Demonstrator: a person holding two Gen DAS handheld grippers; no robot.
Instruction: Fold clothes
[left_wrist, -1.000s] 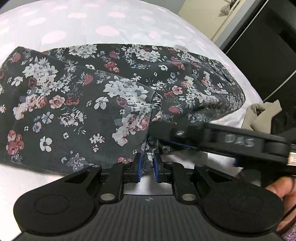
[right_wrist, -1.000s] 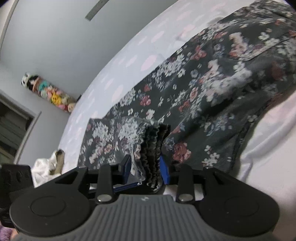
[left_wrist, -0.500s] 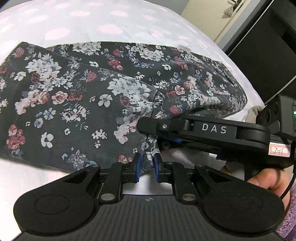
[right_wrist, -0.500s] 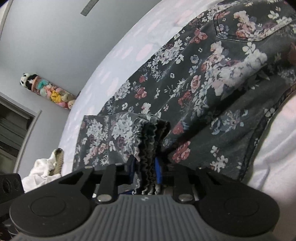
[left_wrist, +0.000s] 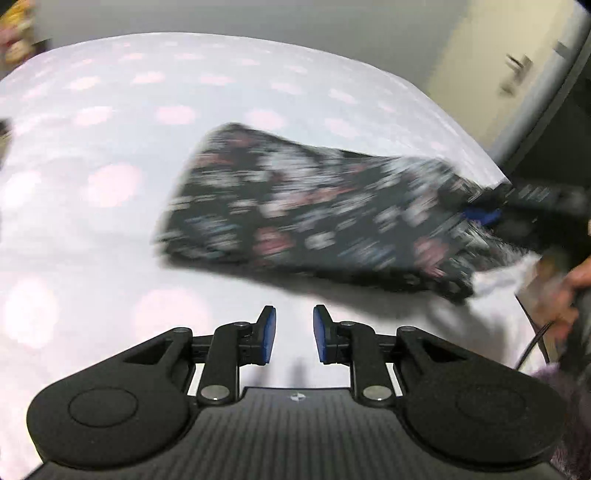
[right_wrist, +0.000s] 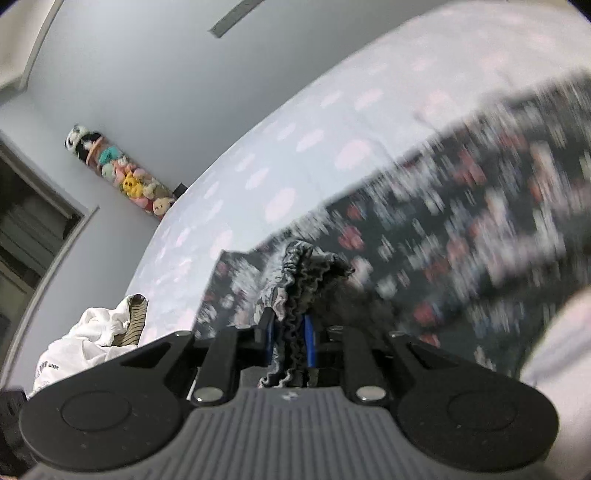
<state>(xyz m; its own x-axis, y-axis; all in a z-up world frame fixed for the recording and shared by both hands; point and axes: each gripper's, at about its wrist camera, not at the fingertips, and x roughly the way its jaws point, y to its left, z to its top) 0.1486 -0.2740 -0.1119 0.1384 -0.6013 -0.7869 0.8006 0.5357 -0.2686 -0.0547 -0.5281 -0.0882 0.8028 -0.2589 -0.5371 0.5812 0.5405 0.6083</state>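
My right gripper (right_wrist: 290, 339) clamps the floral garment's (left_wrist: 317, 210) gathered waistband, its length trailing ahead-right; my left gripper (left_wrist: 294, 334) gapes empty, cloth beyond its fingertips.

The floral garment (left_wrist: 317, 221) lies on the bed (left_wrist: 110, 184), ahead and right of the left gripper (left_wrist: 294, 334). Its gathered edge sits between the fingers of the right gripper (right_wrist: 290, 341). A heap of clothes (right_wrist: 92, 339), apparently off the bed's edge, lies left of that gripper.

Left gripper (left_wrist: 294, 334) now off garment (left_wrist: 317, 225).
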